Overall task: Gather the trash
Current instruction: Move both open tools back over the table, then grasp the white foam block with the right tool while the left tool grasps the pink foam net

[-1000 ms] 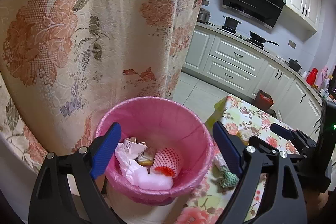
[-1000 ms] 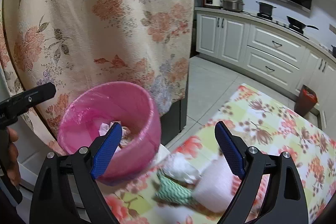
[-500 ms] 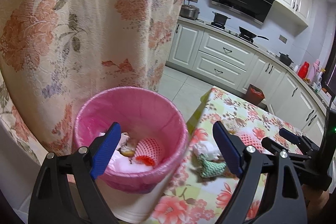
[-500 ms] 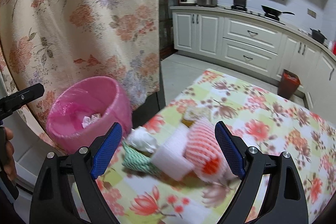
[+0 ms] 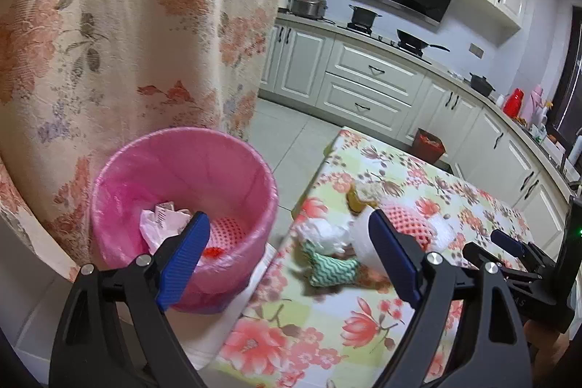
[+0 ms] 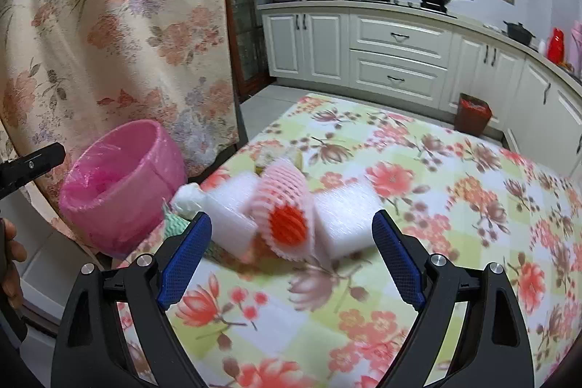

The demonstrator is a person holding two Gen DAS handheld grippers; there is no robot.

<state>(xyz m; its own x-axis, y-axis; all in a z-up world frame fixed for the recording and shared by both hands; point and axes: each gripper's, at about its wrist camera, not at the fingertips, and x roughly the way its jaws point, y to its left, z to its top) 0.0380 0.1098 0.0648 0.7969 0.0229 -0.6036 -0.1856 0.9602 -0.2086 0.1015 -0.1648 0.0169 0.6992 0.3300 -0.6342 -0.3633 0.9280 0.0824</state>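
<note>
A pink-lined bin stands beside the table's left edge and holds crumpled paper and a foam net. It also shows in the right wrist view. On the floral table lie a pink and orange foam fruit net, two white foam pieces, a white tissue wad and a green zigzag wrapper. My left gripper is open and empty, above the bin's edge and the table corner. My right gripper is open and empty, just before the foam net.
A floral curtain hangs behind the bin. White kitchen cabinets with pots on the counter line the far wall. A small red bin stands on the floor beyond the table.
Both grippers have swung right, from over the bin toward the table. The trash pile now sits in front of the right gripper. Both stay open.
</note>
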